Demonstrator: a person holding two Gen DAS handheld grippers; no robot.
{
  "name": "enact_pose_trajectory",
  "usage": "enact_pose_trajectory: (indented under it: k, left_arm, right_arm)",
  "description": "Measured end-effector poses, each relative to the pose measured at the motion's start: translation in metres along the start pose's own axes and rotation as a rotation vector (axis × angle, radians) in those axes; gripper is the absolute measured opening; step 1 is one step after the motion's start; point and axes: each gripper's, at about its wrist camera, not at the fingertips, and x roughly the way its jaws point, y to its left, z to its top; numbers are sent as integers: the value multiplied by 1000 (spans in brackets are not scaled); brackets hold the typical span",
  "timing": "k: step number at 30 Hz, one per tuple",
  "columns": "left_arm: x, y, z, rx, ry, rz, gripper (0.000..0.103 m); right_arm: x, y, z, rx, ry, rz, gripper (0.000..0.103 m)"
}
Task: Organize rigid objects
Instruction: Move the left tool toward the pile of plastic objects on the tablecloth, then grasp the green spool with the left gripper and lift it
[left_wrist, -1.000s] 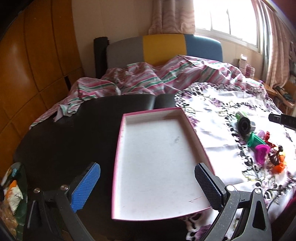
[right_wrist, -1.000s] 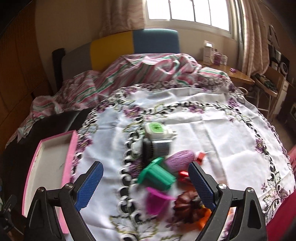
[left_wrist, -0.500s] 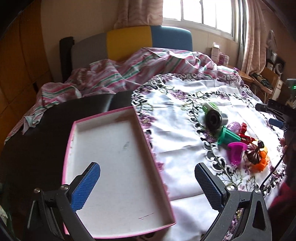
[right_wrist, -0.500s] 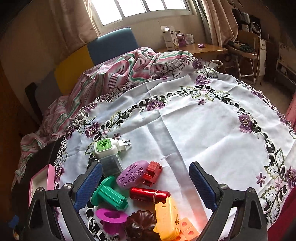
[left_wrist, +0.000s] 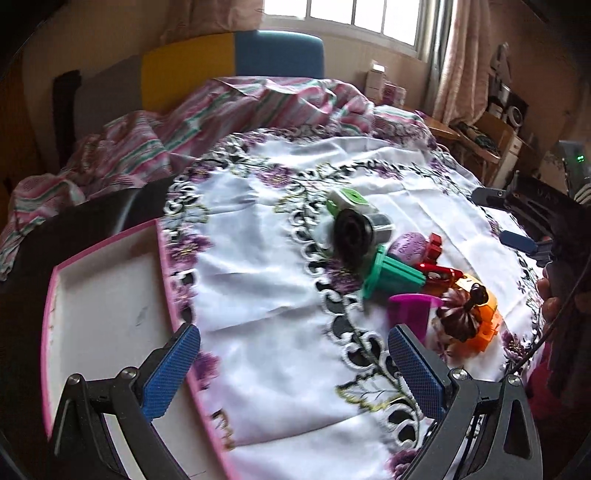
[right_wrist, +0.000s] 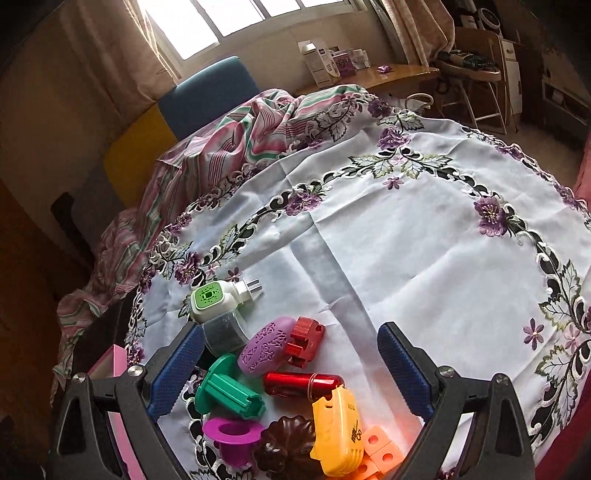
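Observation:
A cluster of small rigid objects lies on the embroidered white tablecloth (right_wrist: 406, 240): a green-and-white plug-in device (right_wrist: 218, 302), a purple oval piece (right_wrist: 266, 345), a red block (right_wrist: 304, 341), a red cylinder (right_wrist: 303, 384), a green flanged piece (right_wrist: 227, 393), a magenta cup (right_wrist: 232, 439), a brown fluted mould (right_wrist: 288, 448) and a yellow object (right_wrist: 338, 432). My right gripper (right_wrist: 290, 369) is open just above the cluster. My left gripper (left_wrist: 295, 373) is open and empty over the cloth, between the pink-rimmed white tray (left_wrist: 107, 317) and the cluster (left_wrist: 399, 266).
A striped pink blanket (left_wrist: 229, 114) is bunched at the table's far side before a yellow and blue chair back (left_wrist: 236, 62). Orange blocks (right_wrist: 380, 450) lie at the cluster's near edge. A wooden side table with boxes (right_wrist: 369, 70) stands by the window.
My left gripper has swung right, from over the tray to over the cloth beside the objects. My right gripper has moved closer over the cluster and turned right.

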Motion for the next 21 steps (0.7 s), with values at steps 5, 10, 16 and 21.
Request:
enact_pose_trajectory:
  k: [5,10,16,21]
  left_arm:
    - [27,-26,20,35,41,-67,99]
    - [61,-60,39,126,92,-109,99]
    - [99,-81,47,182,180,-131,99]
    - [122,-86,46,212,237,-158,67]
  right_arm:
    - [0,-4,1,21,4,1,96]
    - [4,-6,1,35,29,10,96]
    - [6,-6,1,33,38,15,96]
    - [8,-6,1,34,48,14,96]
